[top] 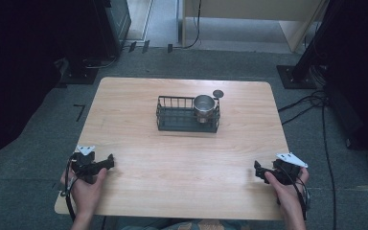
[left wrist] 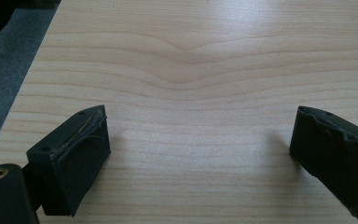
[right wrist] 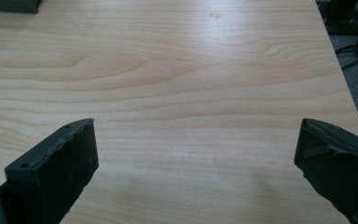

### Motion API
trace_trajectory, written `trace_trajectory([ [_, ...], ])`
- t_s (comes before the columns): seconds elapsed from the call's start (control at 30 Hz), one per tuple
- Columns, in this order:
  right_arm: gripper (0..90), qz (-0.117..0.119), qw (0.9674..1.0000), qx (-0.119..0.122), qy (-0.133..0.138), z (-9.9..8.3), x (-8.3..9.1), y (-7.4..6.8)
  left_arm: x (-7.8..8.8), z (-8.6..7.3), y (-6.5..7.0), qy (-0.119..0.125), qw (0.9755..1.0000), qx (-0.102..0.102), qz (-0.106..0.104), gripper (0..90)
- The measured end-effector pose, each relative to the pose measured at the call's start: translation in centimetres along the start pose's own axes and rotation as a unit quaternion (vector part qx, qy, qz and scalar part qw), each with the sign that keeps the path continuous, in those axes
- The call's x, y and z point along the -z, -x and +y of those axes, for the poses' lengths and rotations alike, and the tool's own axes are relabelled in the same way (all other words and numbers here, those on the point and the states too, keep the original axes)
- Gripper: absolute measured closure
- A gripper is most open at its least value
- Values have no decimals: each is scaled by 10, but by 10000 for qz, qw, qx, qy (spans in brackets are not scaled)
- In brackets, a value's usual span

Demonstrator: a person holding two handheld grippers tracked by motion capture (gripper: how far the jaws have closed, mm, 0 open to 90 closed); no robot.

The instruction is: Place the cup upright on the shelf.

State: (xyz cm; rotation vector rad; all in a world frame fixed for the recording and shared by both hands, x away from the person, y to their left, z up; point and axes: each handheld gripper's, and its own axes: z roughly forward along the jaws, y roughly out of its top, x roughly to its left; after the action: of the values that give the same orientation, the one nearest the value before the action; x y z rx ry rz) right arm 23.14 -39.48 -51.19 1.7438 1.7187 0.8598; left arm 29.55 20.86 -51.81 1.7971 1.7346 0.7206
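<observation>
A black wire basket point(top: 171, 125) stands at the middle back of the wooden table point(top: 182, 158), and a shiny metal mug point(top: 203, 106) sits in its right end. A small dark round lid point(top: 218, 93) lies on the table just behind the basket's right corner. My left gripper point(top: 109, 162) rests near the table's front left edge, held by a hand. In the left gripper view its jaws are wide apart, left gripper point(left wrist: 198, 140) open over bare wood. My right gripper point(top: 258, 167) sits near the front right edge. In its own view the right gripper point(right wrist: 196, 149) is open too.
Grey carpet surrounds the table. Cables point(top: 306, 103) run over the floor at the right, with a dark stand base point(top: 294, 76) beyond them. Dark equipment point(top: 105, 33) stands at the back left. A corner of the basket point(right wrist: 9, 5) peeks in at the top left of the right gripper view.
</observation>
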Motion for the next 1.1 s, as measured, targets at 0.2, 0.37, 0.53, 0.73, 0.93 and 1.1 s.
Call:
trace_trajectory([
  [0.2, 0, -49, 9999, -50, -74, -9, 2, 5, 0, 0, 0, -5, 10000, -1, -2, 51],
  [0.37, 0, -116, 9998, 2, -182, -17, 3, 8, 0, 0, 0, 0, 10000, -2, 0, 51],
  [0.53, 0, -202, 9995, 17, -229, -23, 5, 10, 0, 0, 0, -2, 10000, -2, 0, 51],
  [0.73, 0, -270, 9990, 196, -301, -26, 7, 7, 0, 0, 0, -1, 10000, 0, 1, 51],
  [0.93, 0, -194, 9992, 95, -338, -26, 6, 9, 0, 0, 0, 0, 10000, 0, 0, 51],
  [1.1, 0, -207, 9992, 86, -335, -26, 6, 9, 0, 0, 0, 1, 10000, 2, 0, 51],
])
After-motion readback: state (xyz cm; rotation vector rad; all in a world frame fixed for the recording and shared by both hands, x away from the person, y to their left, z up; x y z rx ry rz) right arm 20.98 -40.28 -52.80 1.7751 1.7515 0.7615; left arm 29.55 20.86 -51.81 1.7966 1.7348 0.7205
